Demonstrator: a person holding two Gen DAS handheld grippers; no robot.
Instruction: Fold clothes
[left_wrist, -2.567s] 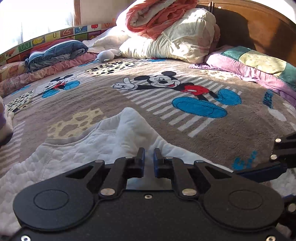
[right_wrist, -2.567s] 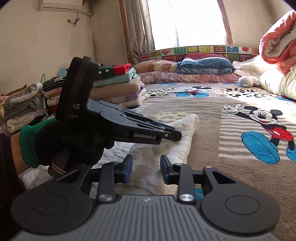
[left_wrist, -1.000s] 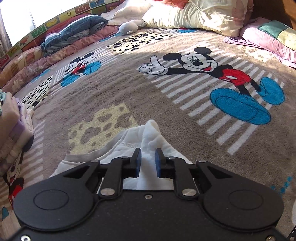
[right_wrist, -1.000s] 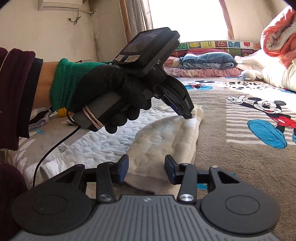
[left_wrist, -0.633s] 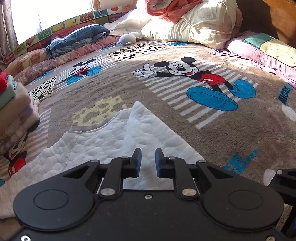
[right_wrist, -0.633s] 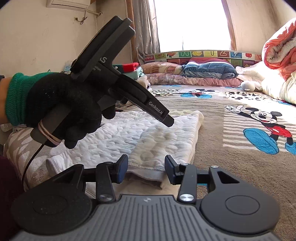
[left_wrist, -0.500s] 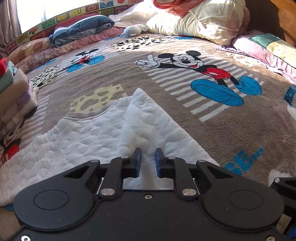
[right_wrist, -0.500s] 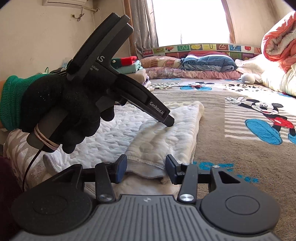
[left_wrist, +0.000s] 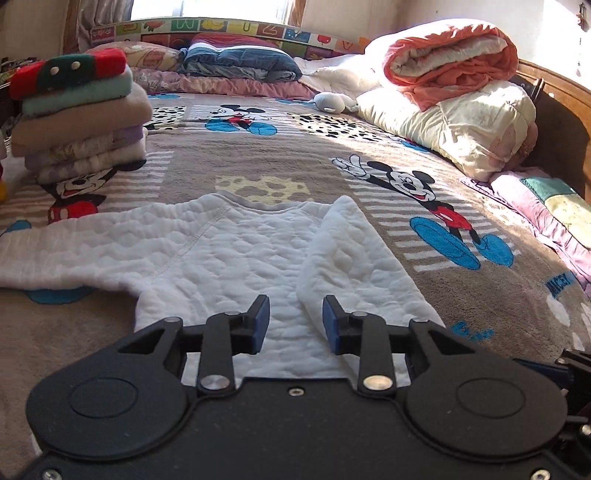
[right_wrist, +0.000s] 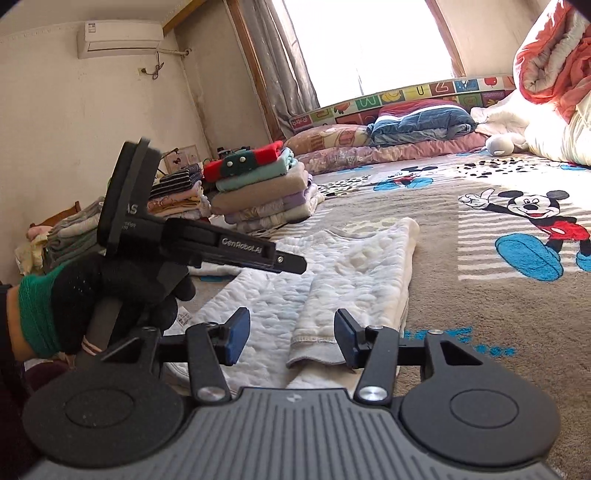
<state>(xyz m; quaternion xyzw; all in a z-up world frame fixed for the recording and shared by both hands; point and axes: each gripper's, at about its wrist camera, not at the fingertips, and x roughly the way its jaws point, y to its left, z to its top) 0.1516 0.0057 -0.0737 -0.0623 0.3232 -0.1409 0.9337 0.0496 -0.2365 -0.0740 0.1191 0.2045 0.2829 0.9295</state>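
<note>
Right now my white quilted top (left_wrist: 236, 254) lies flat near the bed's (left_wrist: 258, 162) front edge, one sleeve folded over its body. My left gripper (left_wrist: 295, 325) is opening above the hem, gripping nothing; my right gripper (right_wrist: 288, 338) stands apart, straddling the cuff.

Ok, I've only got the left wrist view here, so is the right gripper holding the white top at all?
Observer: No. The right gripper is open. The folded sleeve's cuff lies between its fingers, but they are not pinching it.
Operator: Any clothes besides the stack on the bed?
Observer: Yes. A second pile with a striped piece on top sits behind that stack, nearer the wall.
</note>
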